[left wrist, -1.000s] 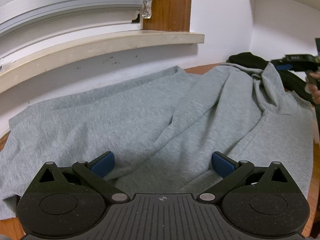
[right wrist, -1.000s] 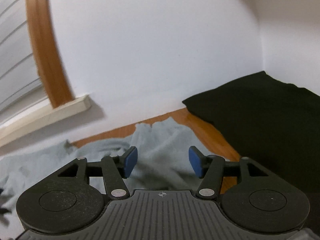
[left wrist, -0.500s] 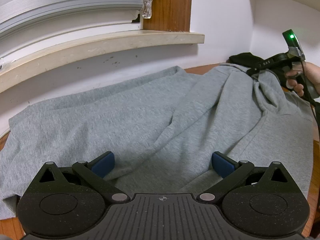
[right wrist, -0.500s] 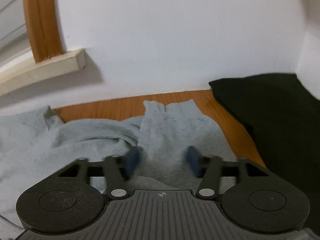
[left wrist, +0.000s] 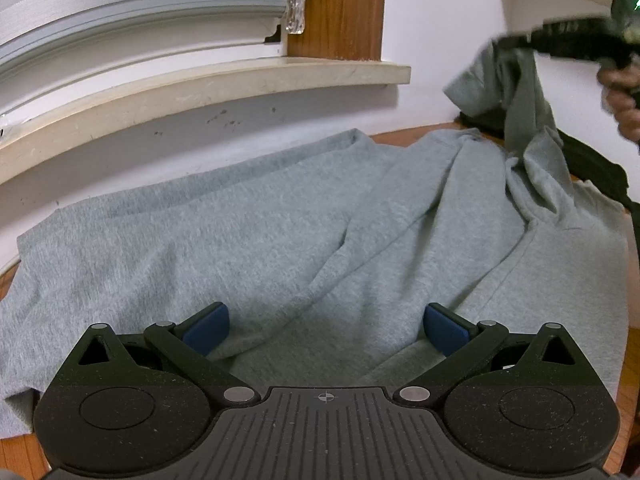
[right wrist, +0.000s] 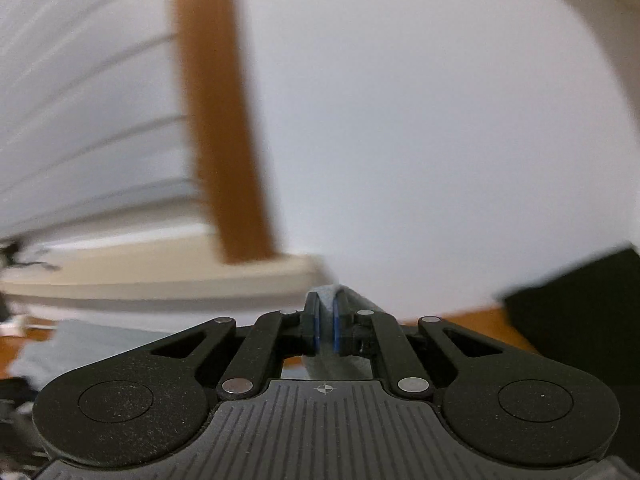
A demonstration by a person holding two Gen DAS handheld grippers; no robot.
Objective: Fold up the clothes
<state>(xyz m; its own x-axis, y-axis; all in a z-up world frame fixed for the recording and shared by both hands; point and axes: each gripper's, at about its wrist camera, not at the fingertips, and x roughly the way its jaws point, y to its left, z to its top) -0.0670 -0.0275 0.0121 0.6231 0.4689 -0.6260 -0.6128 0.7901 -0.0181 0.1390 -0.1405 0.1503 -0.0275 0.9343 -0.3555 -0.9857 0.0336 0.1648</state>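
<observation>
A large grey sweatshirt of soft, thick knit (left wrist: 248,240) lies spread and rumpled across the wooden table (left wrist: 630,344), reaching from the near edge to the wall below the window. It looks to me a limp, fairly weighty thing: it will sag and drag wherever it is lifted, and it won't slip from rubber pads, so the seams, cuffs and hem corners are the sensible places to take it. A black garment (left wrist: 592,160) lies bunched at the far right of the table, just beyond the grey one.

Behind runs a cream windowsill (left wrist: 200,92) under pale slatted blinds (left wrist: 120,8), with a brown wooden frame post (left wrist: 340,8) and white walls.

The right gripper (right wrist: 325,322) has its blue pads pinched on a fold of the grey cloth, and from the left side that end hangs lifted above the table. The left gripper (left wrist: 324,324) hovers low over the near part of the sweatshirt, jaws spread wide, holding nothing.
</observation>
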